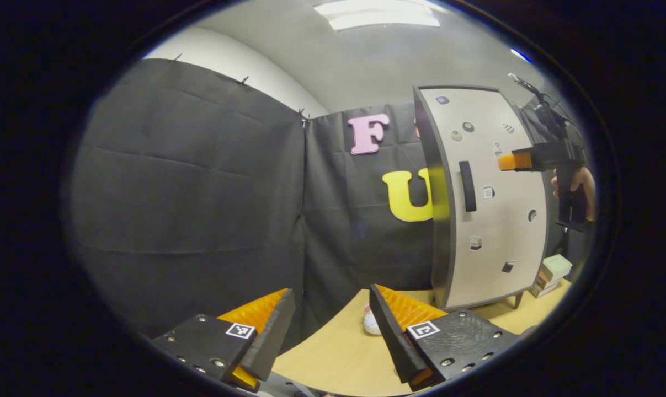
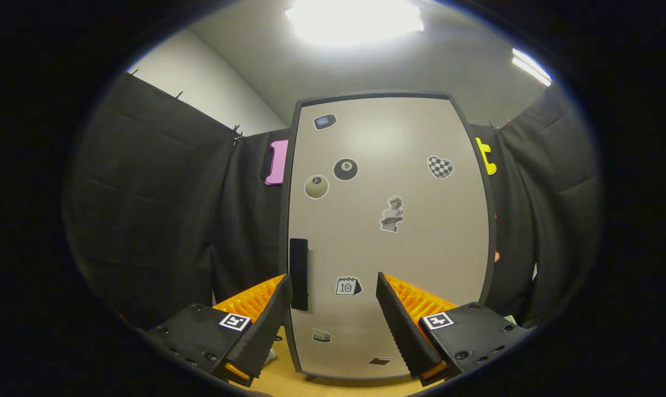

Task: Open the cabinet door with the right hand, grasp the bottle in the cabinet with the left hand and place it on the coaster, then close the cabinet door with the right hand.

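Your right gripper (image 2: 333, 320) faces the closed cabinet door (image 2: 388, 237) with fingers apart, and your left gripper (image 1: 333, 331) is also apart above the counter (image 1: 338, 353).

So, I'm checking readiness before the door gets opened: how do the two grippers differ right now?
The right gripper faces the closed cabinet door head on, near its handle; the left gripper hangs low over the table, off to the cabinet's side. The right gripper is held level with the handle; the left gripper sits below it. Both are open and hold nothing.
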Motion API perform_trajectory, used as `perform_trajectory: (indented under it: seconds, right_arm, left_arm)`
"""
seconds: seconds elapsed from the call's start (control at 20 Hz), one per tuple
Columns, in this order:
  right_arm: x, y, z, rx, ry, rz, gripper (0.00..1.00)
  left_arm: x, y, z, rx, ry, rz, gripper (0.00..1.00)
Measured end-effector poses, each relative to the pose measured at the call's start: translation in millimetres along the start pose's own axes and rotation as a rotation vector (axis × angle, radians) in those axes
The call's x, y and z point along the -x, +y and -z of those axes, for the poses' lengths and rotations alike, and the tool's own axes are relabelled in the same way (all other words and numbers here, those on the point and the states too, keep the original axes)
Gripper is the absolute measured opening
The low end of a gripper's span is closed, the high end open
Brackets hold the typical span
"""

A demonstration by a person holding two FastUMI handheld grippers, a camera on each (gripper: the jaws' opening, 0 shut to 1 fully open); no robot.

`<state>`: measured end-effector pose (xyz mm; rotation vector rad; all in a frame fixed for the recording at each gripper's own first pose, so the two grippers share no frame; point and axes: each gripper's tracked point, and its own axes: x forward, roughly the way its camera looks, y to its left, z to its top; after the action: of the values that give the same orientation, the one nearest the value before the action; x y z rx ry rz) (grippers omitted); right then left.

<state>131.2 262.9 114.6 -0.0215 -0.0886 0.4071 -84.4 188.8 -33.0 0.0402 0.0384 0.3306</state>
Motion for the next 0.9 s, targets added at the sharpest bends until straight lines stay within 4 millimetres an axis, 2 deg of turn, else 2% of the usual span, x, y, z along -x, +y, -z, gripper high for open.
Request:
perform_trajectory:
  seconds: [0.2, 0.25, 0.3, 0.35, 0.45, 0.65, 0.8, 0.85, 0.9]
  right_arm:
    - [-31, 23, 12, 0.007, 0.031, -0.009, 0.97]
    - [-40, 28, 17, 0.004, 0.049, -0.006, 0.93]
    - [-47, 31, 24, 0.002, 0.070, -0.003, 0.97]
    - [-53, 33, 30, -0.004, 0.091, 0.001, 0.94]
    - [-68, 38, 42, -0.013, 0.129, 0.013, 0.99]
    - [-93, 42, 60, -0.019, 0.187, 0.044, 0.98]
    - [-109, 45, 62, -0.014, 0.195, 0.059, 0.94]
    - [-112, 43, 61, -0.005, 0.200, 0.070, 0.87]
    - [-117, 44, 61, 0.000, 0.204, 0.070, 0.84]
  left_arm:
    - [-2, 29, 9, 0.010, 0.016, -0.030, 0.84]
    - [-1, 36, 10, 0.009, 0.019, -0.037, 0.84]
    - [-1, 44, 12, 0.007, 0.021, -0.044, 0.84]
    - [-1, 52, 13, 0.005, 0.021, -0.050, 0.84]
    - [-1, 65, 15, -0.001, 0.027, -0.060, 0.84]
    - [-2, 88, 21, -0.002, 0.035, -0.084, 0.82]
    - [-4, 99, 24, 0.004, 0.043, -0.098, 0.84]
    - [-3, 94, 26, 0.003, 0.047, -0.098, 0.84]
    - [-3, 94, 26, 0.003, 0.050, -0.098, 0.82]
